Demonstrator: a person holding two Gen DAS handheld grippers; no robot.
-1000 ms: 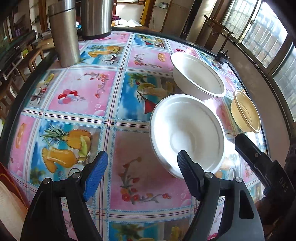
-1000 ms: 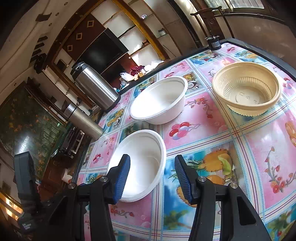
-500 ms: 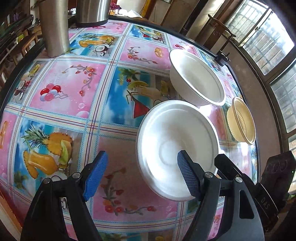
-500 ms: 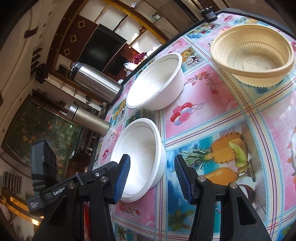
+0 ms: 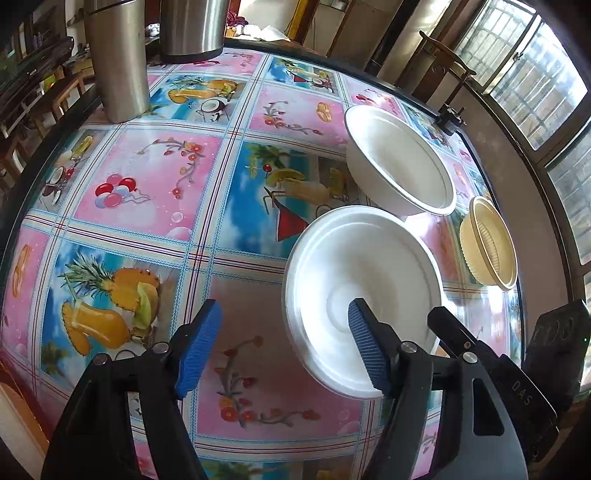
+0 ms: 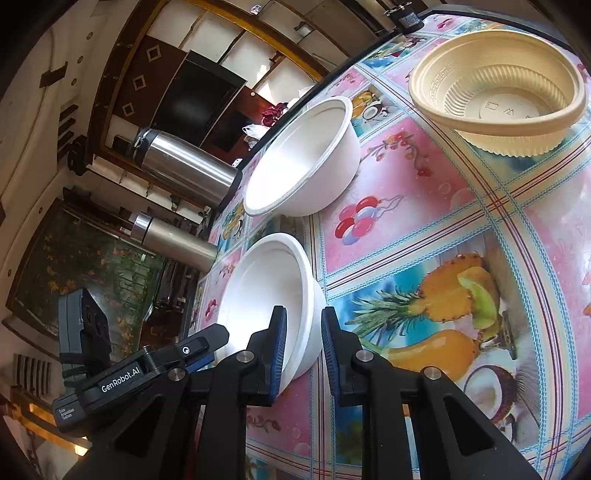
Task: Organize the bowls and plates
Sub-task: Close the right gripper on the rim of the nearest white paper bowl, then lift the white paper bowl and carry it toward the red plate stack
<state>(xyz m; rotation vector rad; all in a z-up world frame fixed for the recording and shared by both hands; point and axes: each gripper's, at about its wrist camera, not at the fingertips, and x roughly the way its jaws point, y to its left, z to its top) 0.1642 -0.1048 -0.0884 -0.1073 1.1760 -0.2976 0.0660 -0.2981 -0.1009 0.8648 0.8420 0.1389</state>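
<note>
A shallow white bowl (image 5: 362,273) lies near the table's front; it also shows in the right wrist view (image 6: 266,288). My right gripper (image 6: 303,347) is shut on its near rim, one pad inside and one outside, and tips it up. My left gripper (image 5: 284,347) is open, its right finger over the bowl's near side. A deeper white bowl (image 5: 399,162) (image 6: 303,158) sits behind it. A ribbed cream bowl (image 5: 487,243) (image 6: 498,99) sits to the right.
Two steel flasks (image 5: 118,59) (image 5: 192,29) stand at the table's far left; they also show in the right wrist view (image 6: 184,170). The colourful tablecloth (image 5: 147,184) covers the table. A small black clamp (image 5: 448,118) sits at the far edge.
My right gripper has closed on the shallow white bowl's rim and tilted it up. My left gripper has stayed open and moved closer to the bowl.
</note>
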